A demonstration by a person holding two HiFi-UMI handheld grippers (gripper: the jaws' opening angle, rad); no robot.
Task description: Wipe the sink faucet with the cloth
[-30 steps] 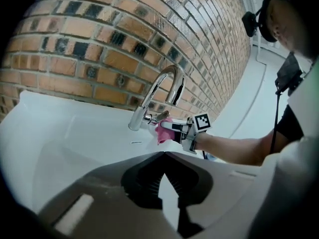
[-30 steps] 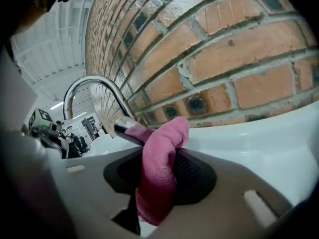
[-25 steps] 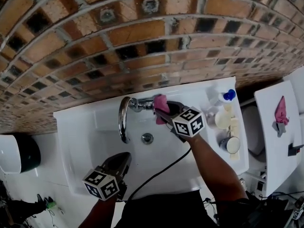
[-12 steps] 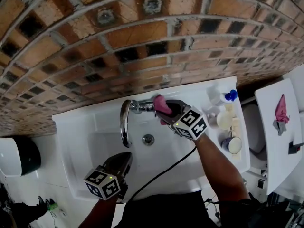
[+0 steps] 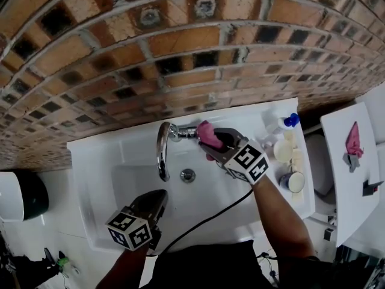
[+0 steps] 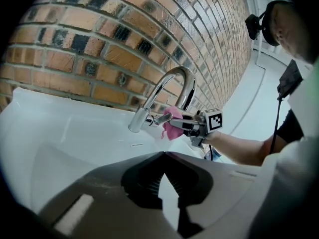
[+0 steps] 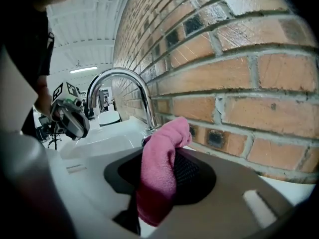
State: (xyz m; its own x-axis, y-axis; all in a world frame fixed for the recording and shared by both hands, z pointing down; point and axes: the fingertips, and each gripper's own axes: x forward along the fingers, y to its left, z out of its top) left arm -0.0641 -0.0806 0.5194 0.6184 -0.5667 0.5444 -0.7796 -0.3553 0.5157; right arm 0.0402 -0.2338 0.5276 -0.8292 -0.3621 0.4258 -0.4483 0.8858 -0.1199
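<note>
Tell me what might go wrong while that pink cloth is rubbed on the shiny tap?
The right gripper pinches only a fold of the pink cloth, which might slip out. It presses by the lever of the curved chrome faucet; a nudge could start water. The black cable crossing the white sink could then get wet.

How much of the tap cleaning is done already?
Done: the right gripper has picked up the pink cloth, and its jaws are shut on it. In hand: the cloth is pressed against the side handle of the faucet. Left: the tall curved spout, which the cloth is not touching; I can't tell if it has been wiped. The left gripper is over the sink's front, jaws shut, empty.
</note>
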